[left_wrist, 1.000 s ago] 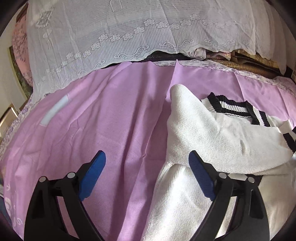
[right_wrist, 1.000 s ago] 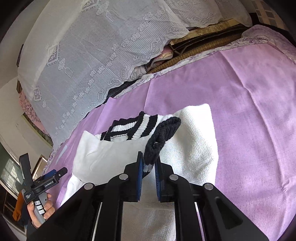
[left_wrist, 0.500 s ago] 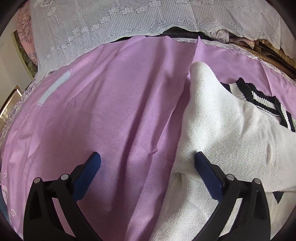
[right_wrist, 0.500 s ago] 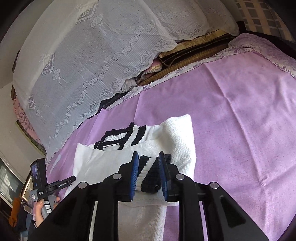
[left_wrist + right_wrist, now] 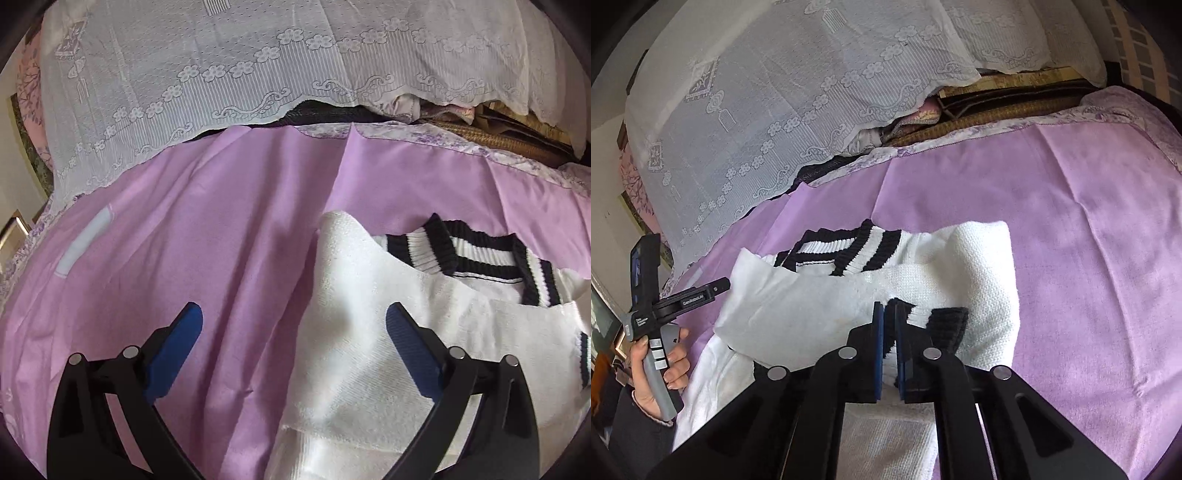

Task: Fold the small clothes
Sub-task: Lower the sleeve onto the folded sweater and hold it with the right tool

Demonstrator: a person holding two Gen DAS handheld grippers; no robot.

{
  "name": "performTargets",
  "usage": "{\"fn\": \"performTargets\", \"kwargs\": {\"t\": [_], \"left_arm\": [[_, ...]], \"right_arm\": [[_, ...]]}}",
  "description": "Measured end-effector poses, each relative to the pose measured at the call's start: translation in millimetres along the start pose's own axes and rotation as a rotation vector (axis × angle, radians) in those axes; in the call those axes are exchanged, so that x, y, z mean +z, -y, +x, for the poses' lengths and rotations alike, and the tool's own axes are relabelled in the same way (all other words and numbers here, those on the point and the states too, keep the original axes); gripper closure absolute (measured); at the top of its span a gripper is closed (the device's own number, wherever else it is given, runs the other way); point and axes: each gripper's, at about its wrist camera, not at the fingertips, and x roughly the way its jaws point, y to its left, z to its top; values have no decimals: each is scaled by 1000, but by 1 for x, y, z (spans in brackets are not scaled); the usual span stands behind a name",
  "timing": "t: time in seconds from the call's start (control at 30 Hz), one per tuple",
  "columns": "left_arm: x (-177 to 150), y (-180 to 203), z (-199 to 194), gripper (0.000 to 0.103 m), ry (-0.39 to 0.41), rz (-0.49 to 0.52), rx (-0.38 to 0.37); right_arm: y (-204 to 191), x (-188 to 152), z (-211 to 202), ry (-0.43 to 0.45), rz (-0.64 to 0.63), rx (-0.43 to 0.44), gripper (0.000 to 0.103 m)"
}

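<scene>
A white knit sweater (image 5: 369, 295) with a black-and-white striped collar (image 5: 480, 254) lies on the purple sheet (image 5: 184, 240), both sleeves folded across its chest. My left gripper (image 5: 293, 314) hovers wide open over the sweater's left edge, holding nothing. In the right wrist view the sweater (image 5: 812, 306) lies below my right gripper (image 5: 890, 310). Its jaws are closing and stand almost together, with no cloth pinched between them. The striped cuff (image 5: 945, 325) rests on the chest just right of the tips. A hand (image 5: 665, 373) holds the left gripper (image 5: 718, 286) at the far left.
A white lace cover (image 5: 258, 74) drapes over stacked bedding (image 5: 997, 107) along the far side of the bed. A pale rectangular patch (image 5: 85, 240) marks the sheet at the left. Bare purple sheet (image 5: 1089, 258) stretches to the right of the sweater.
The right gripper let go of the striped cuff, which now lies on the sweater, and its jaws have come nearly together. The left gripper shifted slightly along the sweater's left edge, still open.
</scene>
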Motion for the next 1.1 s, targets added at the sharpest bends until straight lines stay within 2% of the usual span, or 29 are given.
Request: {"fn": "performTargets", "kwargs": {"t": [0.1,0.13,0.17,0.2,0.27,0.37,0.4,0.5,0.57,0.63,0.7,0.73,0.8,0.87,0.93,1.1], "left_arm": [[5,-15,32,5,-64,-43,63],[2,-24,44,4,-96,-78,48],[-3,-34,56,4,-129,-122,20],[-6,-41,64,4,-151,-160,-18],[-3,-43,62,4,-135,-165,-9],[-6,-38,54,4,-108,-134,27],[-6,-39,45,4,-87,-136,17],[-4,-41,16,4,-4,-129,-47],[-1,-36,10,4,15,-108,-41],[-3,-29,22,4,-14,-68,3],[-9,-22,49,4,-105,-23,59],[-11,-24,58,4,-136,-32,37],[-8,-32,54,4,-130,-70,18],[-11,-35,52,4,-127,-81,9],[-12,-39,45,4,-119,-90,-1],[-16,-38,22,4,-60,-78,-3]], "right_arm": [[2,5,21,-64,9,-5,96],[5,3,31,-92,18,-20,96],[11,0,39,-116,38,-17,100],[17,-2,42,-122,67,14,101],[24,-1,40,-124,106,49,102],[20,-4,30,-79,98,46,100],[15,-3,24,-59,79,46,96],[7,-1,14,-20,43,66,95],[6,-1,17,-34,37,59,95],[13,-5,27,-89,55,13,95],[25,-7,34,-113,102,48,99],[28,-6,34,-116,113,57,101],[28,-5,30,-99,122,68,101],[26,-2,17,-57,119,64,95],[29,2,2,-10,121,58,95],[50,11,-6,52,203,-25,95]]}}
